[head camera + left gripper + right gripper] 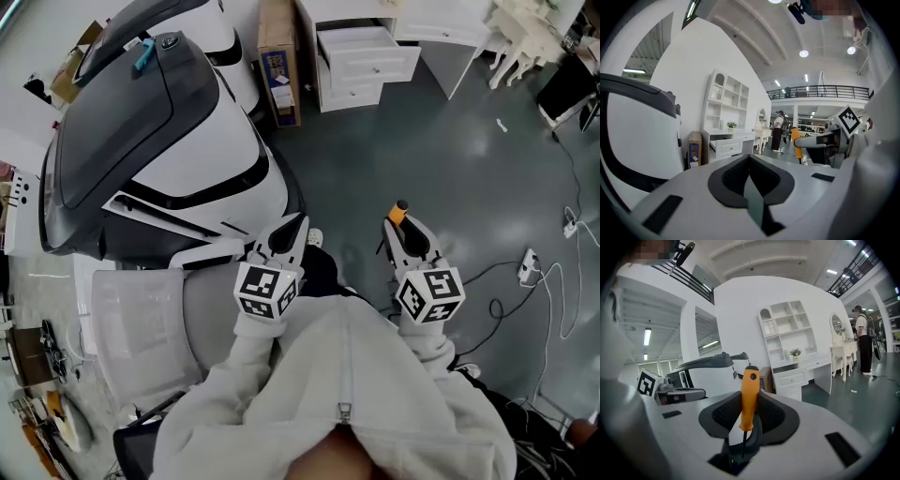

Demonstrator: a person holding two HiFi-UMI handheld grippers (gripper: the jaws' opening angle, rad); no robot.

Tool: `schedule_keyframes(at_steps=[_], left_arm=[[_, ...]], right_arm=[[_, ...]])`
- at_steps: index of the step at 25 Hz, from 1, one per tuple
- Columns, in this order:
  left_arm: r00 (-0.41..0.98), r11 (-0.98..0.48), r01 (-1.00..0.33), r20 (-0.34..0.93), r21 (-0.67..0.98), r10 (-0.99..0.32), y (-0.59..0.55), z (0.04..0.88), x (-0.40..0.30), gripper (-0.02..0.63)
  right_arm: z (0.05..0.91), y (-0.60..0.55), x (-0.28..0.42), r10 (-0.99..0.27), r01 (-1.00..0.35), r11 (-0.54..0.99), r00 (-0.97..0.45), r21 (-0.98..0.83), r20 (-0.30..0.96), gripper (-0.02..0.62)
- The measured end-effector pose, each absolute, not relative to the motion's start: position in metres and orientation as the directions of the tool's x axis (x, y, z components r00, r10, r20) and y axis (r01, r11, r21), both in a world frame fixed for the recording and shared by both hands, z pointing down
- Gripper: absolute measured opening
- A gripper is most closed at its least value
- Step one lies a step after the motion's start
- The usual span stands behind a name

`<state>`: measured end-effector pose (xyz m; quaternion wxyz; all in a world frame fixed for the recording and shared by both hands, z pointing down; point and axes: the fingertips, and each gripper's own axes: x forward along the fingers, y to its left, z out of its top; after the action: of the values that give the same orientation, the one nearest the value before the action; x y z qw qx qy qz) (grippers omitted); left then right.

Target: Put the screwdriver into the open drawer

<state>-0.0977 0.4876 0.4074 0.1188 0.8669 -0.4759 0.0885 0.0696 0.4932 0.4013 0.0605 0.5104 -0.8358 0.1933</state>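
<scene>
Right tool (403, 228) pinching screwdriver (400, 211) | left tool (296, 228) pressed together | grey floor (459, 159) | white drawer (359, 41) open

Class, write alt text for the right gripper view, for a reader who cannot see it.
The right claw grips an orange-handled screwdriver, with the handle end pointing outward. Beyond it, a white shelf unit stands against the wall with one drawer pulled open.
</scene>
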Motion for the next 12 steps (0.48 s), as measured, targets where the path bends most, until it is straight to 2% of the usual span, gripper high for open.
schedule_keyframes(at_steps=[7, 12], left_arm=[[0.527, -0.511, -0.849, 0.282, 0.132, -0.802, 0.503, 0.413, -0.095, 0.017], [0.540, -0.524, -0.841, 0.286, 0.136, -0.792, 0.493, 0.413, -0.094, 0.017]], right_arm=[[0.410, 0.501, 0.075, -0.833, -0.877, 0.376, -0.462, -0.299, 0.304, 0.121], [0.409, 0.493, 0.068, -0.835, -0.887, 0.403, -0.458, -0.226, 0.305, 0.121]])
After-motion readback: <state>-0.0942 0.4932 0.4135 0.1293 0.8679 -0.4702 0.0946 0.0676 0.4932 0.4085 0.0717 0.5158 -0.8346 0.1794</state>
